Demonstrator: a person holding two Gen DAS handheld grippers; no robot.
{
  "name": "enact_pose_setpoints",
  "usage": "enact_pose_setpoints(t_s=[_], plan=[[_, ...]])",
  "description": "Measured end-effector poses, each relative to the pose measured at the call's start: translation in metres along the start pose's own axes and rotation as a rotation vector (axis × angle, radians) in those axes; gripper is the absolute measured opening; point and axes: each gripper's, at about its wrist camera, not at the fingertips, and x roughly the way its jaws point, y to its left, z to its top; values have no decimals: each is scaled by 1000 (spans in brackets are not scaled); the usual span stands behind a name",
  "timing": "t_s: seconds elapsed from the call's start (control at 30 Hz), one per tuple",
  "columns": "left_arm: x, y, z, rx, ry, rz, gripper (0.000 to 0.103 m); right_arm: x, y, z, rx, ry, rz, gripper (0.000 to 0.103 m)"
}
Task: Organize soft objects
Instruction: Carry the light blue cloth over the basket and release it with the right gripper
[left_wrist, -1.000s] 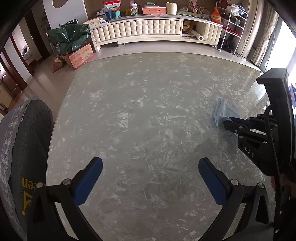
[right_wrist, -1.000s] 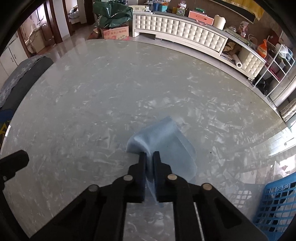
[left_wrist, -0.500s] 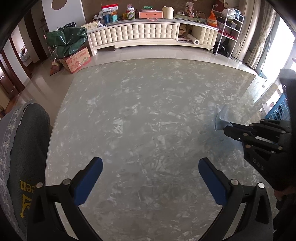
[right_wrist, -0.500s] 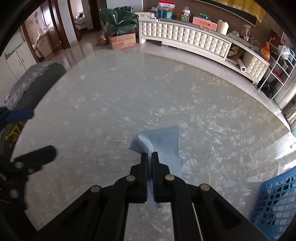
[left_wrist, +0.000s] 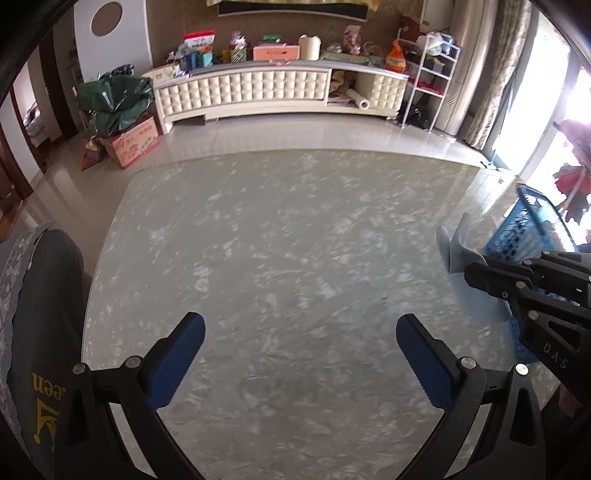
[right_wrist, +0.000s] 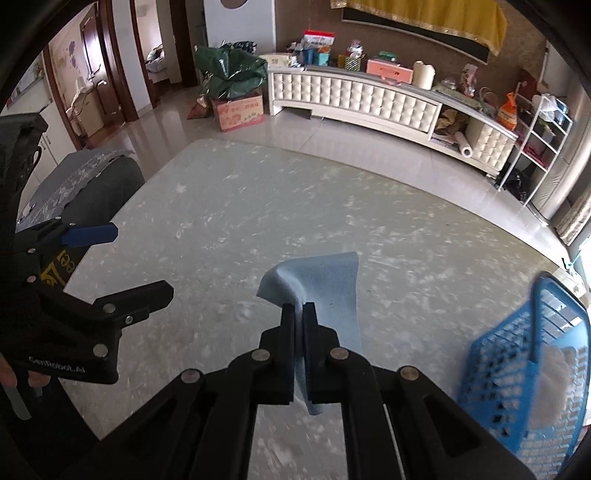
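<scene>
left wrist view: the left gripper (left_wrist: 300, 350) hangs over the counter (left_wrist: 280, 258), its blue-padded fingers (left_wrist: 176, 358) spread wide apart with nothing between them. the counter is a pale marbled slab. at its left edge sits a dark chair (left_wrist: 40, 325) with yellow lettering on the back. at its right edge the right gripper (left_wrist: 466, 272) reaches in, black, fingers pinched on a light blue cloth (left_wrist: 458, 254) that is lifted clear of the counter, one corner sticking up and the rest drooping below the fingers. just beyond the cloth, off the counter's right edge, stands a blue basket (left_wrist: 524, 229). past the counter's far edge runs a long white cabinet (left_wrist: 273, 92).

right wrist view: the right gripper (right_wrist: 299, 314) has its fingers (right_wrist: 286, 332) closed tight on the cloth (right_wrist: 325, 284), which fans out above the tips and hangs in a narrow tail under them, above the counter (right_wrist: 258, 206). the basket (right_wrist: 517, 358) is to the right of the cloth, beside the counter's right edge, with something white inside. to the left of the cloth the left gripper (right_wrist: 142, 262) is seen from the side, one blue-padded finger and one black finger well apart. the chair (right_wrist: 96, 177) stands behind it at the counter's left edge. the cabinet (right_wrist: 369, 99) lies beyond the far edge.
</scene>
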Motion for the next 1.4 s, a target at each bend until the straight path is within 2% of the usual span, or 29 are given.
enact_pose_setpoints(t_s=[0.63, 1.1, 1.23, 1.4], plan=[[-54, -111, 11, 168, -130, -112, 103, -72, -54, -34, 128, -85, -91, 4], [-53, -155, 17, 182, -137, -120, 103, -85, -80, -65, 217, -90, -142, 4], [-46, -172, 16, 202, -131, -154, 103, -88, -89, -73, 242, -87, -153, 4], [-38, -183, 14, 242, -117, -144, 103, -91, -101, -78, 281, -85, -179, 4]])
